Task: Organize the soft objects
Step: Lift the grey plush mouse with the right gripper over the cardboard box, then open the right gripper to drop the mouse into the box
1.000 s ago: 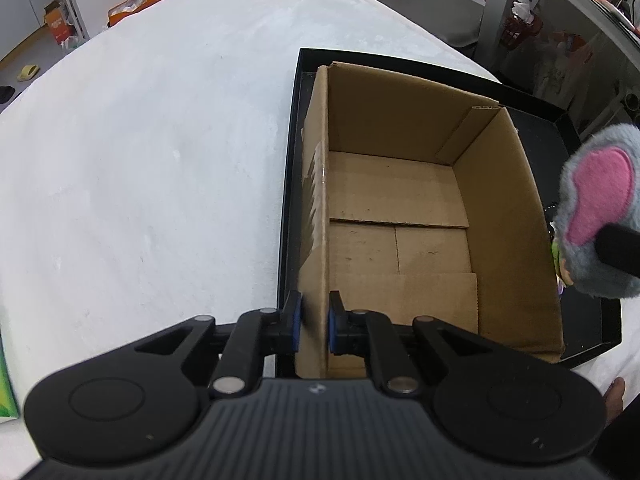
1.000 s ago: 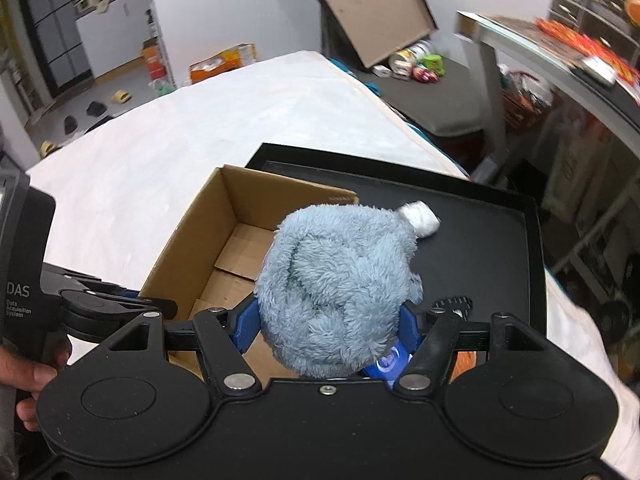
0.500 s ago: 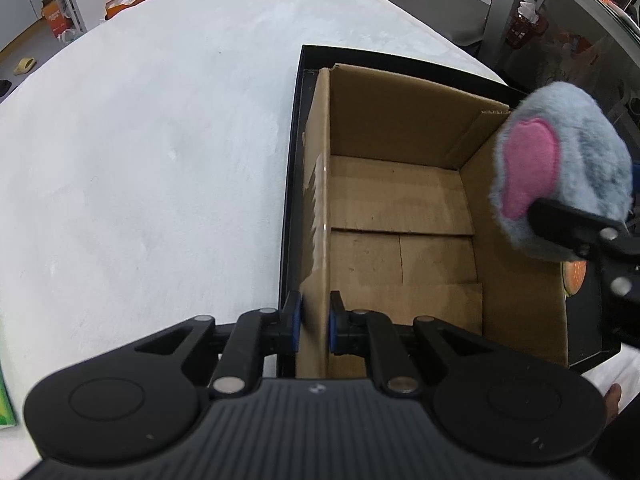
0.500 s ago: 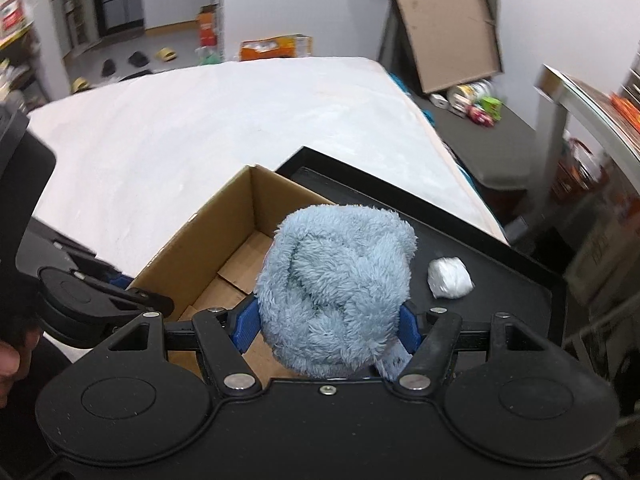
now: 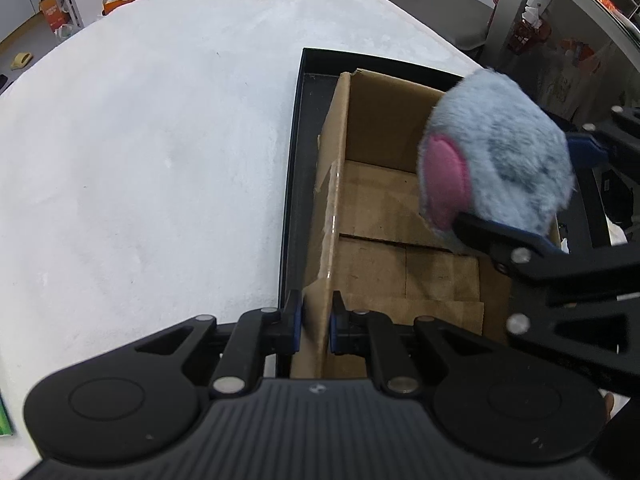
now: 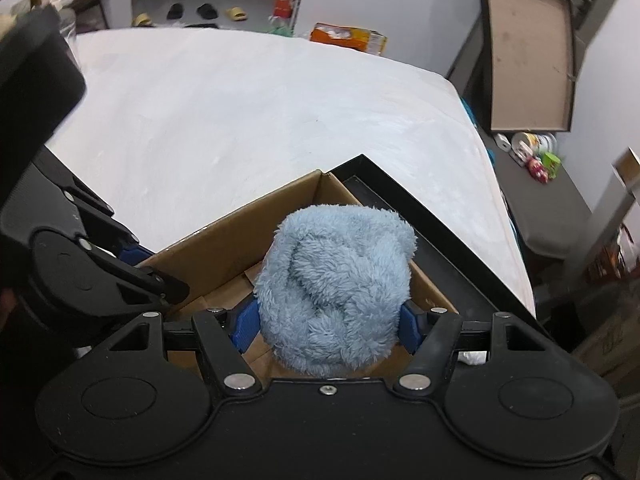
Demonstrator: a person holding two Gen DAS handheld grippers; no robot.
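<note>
The right gripper (image 6: 328, 326) pinched the plush toy (image 6: 334, 288) directly above the open box (image 5: 400, 216) — nothing between them — while the left gripper (image 5: 314, 318) clamped the box's near wall on the counter (image 5: 160, 140).

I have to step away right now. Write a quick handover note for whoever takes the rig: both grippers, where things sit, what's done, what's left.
Left gripper: shut on the near left wall of the open brown cardboard box, steadying it.
Right gripper: shut on the fluffy grey-blue plush toy with a pink ear, held above the box's right side, not yet released.
The box stands in the shallow black tray on the white table. What shows of its floor is bare.
Done: toy picked up and carried over the box.
Left: lower it, open the right gripper, withdraw. A small white item shows past the right gripper's finger; I cannot tell what it is.
</note>
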